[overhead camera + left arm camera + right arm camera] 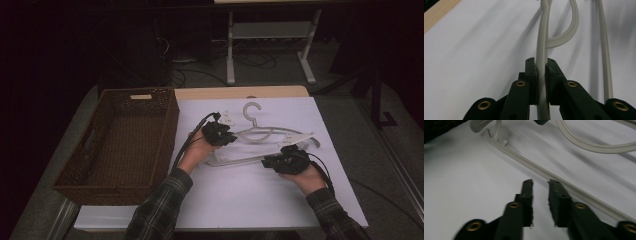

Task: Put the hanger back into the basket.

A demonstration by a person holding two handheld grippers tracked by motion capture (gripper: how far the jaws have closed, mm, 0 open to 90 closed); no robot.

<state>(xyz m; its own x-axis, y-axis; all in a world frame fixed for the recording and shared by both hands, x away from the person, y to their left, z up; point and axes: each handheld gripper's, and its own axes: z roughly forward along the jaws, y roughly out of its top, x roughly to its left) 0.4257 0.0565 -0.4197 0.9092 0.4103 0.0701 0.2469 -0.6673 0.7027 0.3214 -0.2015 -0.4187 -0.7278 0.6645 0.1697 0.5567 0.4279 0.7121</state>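
on the white table cover [260, 195], beside a wicker basket [120, 145], a white plastic hanger [272, 134] was laid flat. its arm was pinched by the left gripper [541, 68]. the right gripper [540, 182] was held slightly spread, empty, just beside the hanger's bottom bar.

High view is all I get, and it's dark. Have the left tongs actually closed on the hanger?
Observer: Yes. In the left gripper view the left tongs are shut on a pale bar of the hanger.
Operator: And the right tongs?
Observer: The right tongs are open with nothing between them, just short of the hanger's long straight bar.
Operator: Anything under it?
Observer: Only the white sheet.
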